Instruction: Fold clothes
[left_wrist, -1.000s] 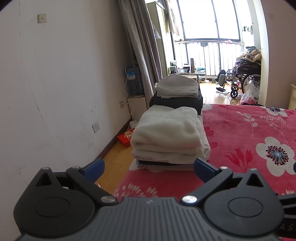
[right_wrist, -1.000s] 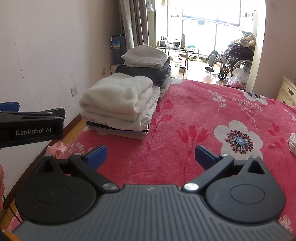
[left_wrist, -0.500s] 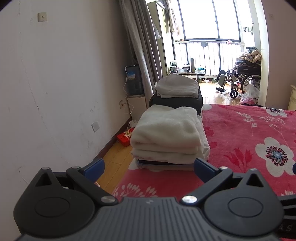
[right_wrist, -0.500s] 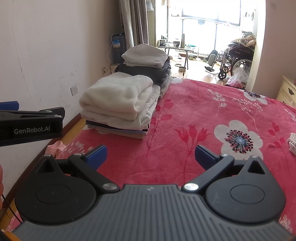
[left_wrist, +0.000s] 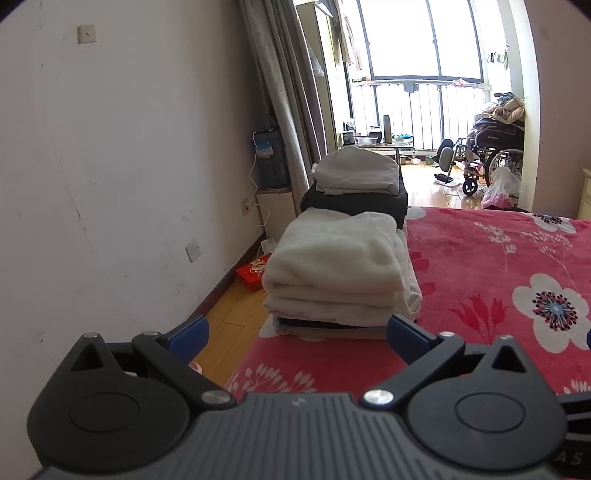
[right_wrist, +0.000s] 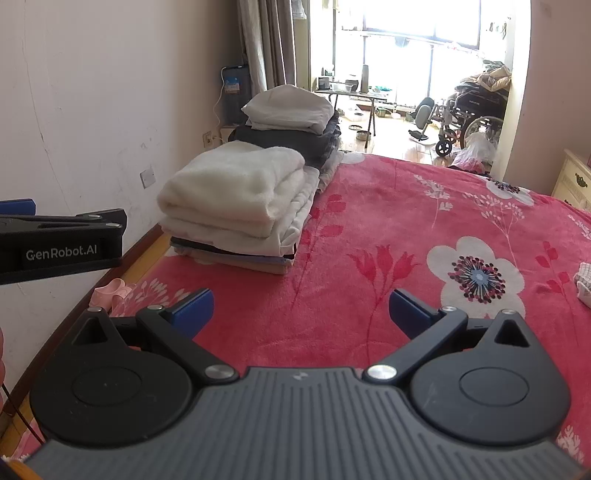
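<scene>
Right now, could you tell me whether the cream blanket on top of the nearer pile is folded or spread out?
Folded. The cream blanket lies doubled, its rounded fold edge facing the camera, on the stacked pile.

A bed (right_wrist: 388, 206) covered by a red blanket with white flowers carries two stacks of folded clothes along its left edge: a near stack (right_wrist: 240, 199) topped by a cream fleece, and just behind it a far stack (right_wrist: 291, 122) of dark garments under a white one. A small white cloth (right_wrist: 583, 280) lies at the right edge.
</scene>
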